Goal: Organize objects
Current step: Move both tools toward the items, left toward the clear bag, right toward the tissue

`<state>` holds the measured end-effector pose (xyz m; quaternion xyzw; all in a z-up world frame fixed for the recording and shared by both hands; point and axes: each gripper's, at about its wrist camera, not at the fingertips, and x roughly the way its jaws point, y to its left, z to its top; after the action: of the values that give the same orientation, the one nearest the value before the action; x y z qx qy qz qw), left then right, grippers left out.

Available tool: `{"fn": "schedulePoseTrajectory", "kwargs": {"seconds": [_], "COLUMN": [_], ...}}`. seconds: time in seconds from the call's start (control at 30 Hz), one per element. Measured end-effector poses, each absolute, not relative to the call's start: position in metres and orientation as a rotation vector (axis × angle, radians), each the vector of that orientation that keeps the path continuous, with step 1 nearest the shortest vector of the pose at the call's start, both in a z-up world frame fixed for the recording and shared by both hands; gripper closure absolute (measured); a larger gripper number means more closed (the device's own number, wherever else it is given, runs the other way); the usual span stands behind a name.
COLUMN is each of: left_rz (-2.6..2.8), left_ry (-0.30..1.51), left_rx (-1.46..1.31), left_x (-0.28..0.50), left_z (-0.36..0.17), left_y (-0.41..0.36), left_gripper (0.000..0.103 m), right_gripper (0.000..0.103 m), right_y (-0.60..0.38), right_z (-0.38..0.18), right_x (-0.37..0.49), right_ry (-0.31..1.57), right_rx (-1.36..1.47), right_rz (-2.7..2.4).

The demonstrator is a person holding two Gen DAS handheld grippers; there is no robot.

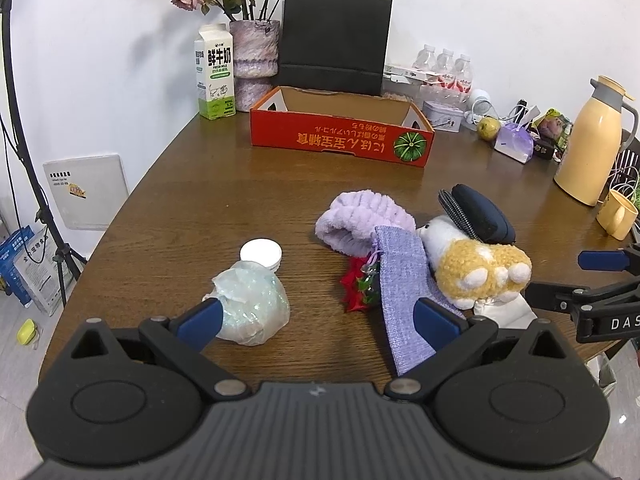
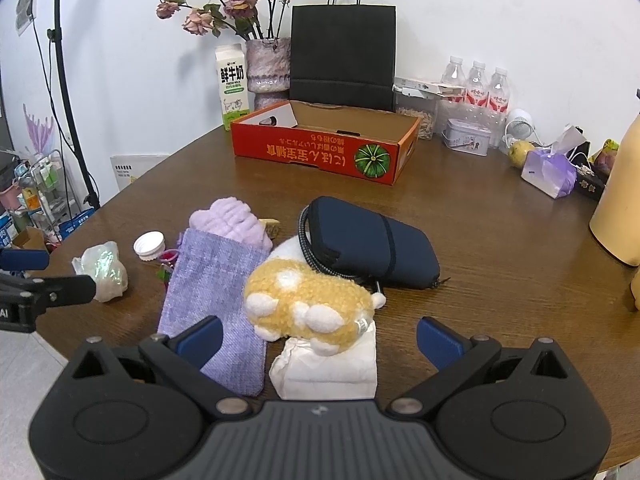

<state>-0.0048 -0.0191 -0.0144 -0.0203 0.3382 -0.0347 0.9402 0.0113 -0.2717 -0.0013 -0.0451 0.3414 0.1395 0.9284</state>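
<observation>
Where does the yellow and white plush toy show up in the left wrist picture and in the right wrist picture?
Left wrist view: the plush toy lies right of centre, beside the purple pouch, below the navy case.
Right wrist view: the plush toy sits centre, low, just beyond the open right hand-held gripper, resting on a white packet.
Shared landmark: the red cardboard box at the back.

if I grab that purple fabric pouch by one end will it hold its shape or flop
The purple pouch will probably flop: it is thin woven cloth lying flat. It looks light, so it should lift easily. Its top tucks under the plush paw, which may get dragged along.
</observation>
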Motion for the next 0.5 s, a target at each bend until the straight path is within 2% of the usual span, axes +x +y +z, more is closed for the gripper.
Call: {"fn": "schedulePoseTrajectory", "kwargs": {"seconds": [0.5], "left_rz": [-0.033], "left_ry": [0.713], "left_rx": [-0.056], "left_x": [0.0], "left_z": [-0.035], "left_y": [-0.005], "left_gripper": [0.0], "right_gripper": [0.0], "right_y": [-0.28], "right_z": [-0.017], "right_x": [0.018], "right_ry": [0.709], "right_rx": [-0.106], "right_rz": [0.264]}}
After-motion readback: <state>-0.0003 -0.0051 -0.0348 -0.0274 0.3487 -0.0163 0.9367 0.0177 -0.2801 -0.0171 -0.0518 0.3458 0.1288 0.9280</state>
